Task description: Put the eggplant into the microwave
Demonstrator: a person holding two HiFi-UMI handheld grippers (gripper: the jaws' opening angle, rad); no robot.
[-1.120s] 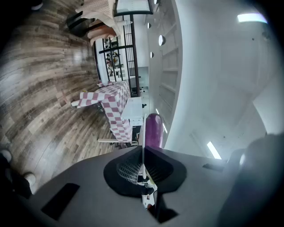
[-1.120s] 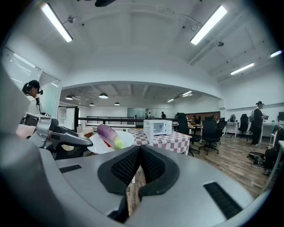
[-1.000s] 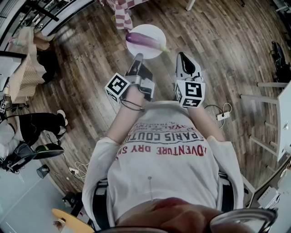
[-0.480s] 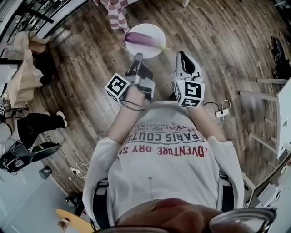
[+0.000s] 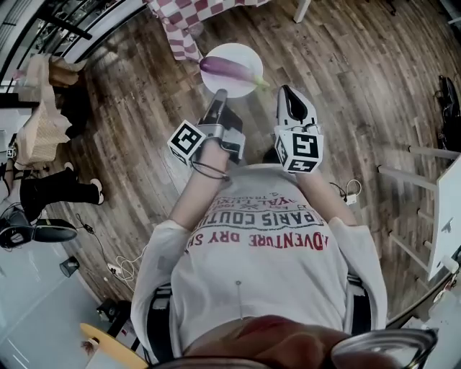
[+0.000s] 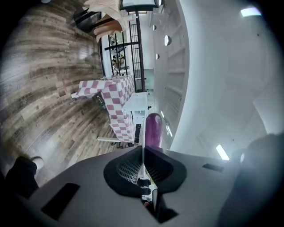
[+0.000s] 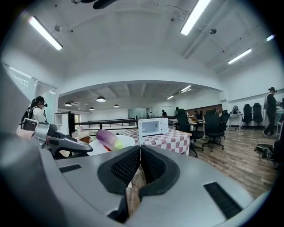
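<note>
A purple eggplant [image 5: 227, 69] lies on a white plate [image 5: 241, 52] held out over the wood floor. My left gripper [image 5: 218, 94] is shut on the plate's near rim; in the left gripper view the rim [image 6: 143, 133] runs edge-on between the jaws, with the eggplant [image 6: 153, 129] beyond. My right gripper [image 5: 286, 89] hangs beside the plate's right side, shut with nothing in it. In the right gripper view the jaws [image 7: 140, 147] meet, and the eggplant [image 7: 108, 138] shows to the left. A white microwave [image 7: 153, 126] stands ahead on a checkered table [image 7: 177, 138].
The checkered table's cloth [image 5: 209, 11] shows at the head view's top edge. Black office chairs [image 7: 213, 126] stand right of it. A person [image 7: 37, 110] stands at the far left, another [image 7: 270, 111] at the far right. A cable and plug [image 5: 351, 189] lie on the floor.
Both grippers and the plate with the eggplant have moved forward across the floor. The checkered table has come into the head view at the top.
</note>
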